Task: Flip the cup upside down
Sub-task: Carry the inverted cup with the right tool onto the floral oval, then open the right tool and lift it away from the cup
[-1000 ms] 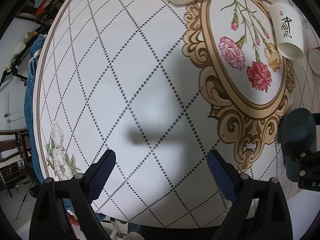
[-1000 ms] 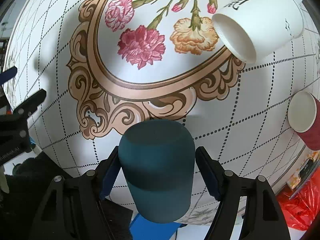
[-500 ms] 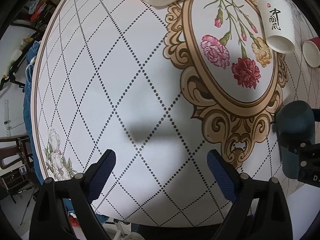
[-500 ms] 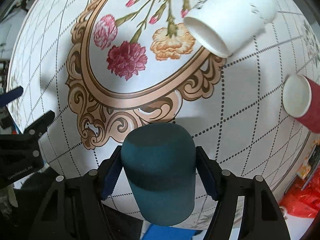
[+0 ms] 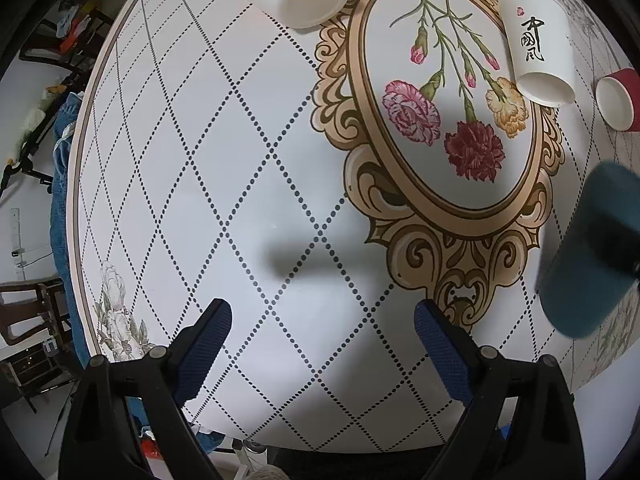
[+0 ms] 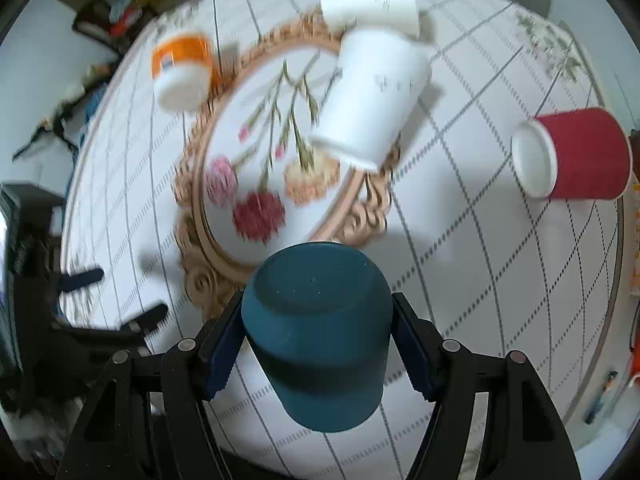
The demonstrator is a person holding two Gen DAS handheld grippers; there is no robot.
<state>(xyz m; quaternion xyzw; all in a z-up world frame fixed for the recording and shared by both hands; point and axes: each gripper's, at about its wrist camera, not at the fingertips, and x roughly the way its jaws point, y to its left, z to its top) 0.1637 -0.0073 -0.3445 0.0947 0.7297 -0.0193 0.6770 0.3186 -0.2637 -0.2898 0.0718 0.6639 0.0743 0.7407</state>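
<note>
My right gripper (image 6: 318, 334) is shut on a dark teal cup (image 6: 316, 328), held above the table near its front edge with the cup's closed base facing the camera. The same cup shows blurred and tilted at the right edge of the left wrist view (image 5: 588, 252). My left gripper (image 5: 322, 334) is open and empty above the white diamond-patterned part of the round table (image 5: 200, 160).
Several cups lie on their sides on the table: a white one with black characters (image 5: 536, 48), a red one (image 6: 572, 154), an orange one (image 6: 182, 70) and another white one (image 6: 370, 4). The table's flower medallion (image 5: 452, 120) is at the centre. Clutter stands beyond the left rim.
My right gripper has tilted up and pulled back with the teal cup, so more of the far table shows. The left gripper has shifted slightly and stayed open.
</note>
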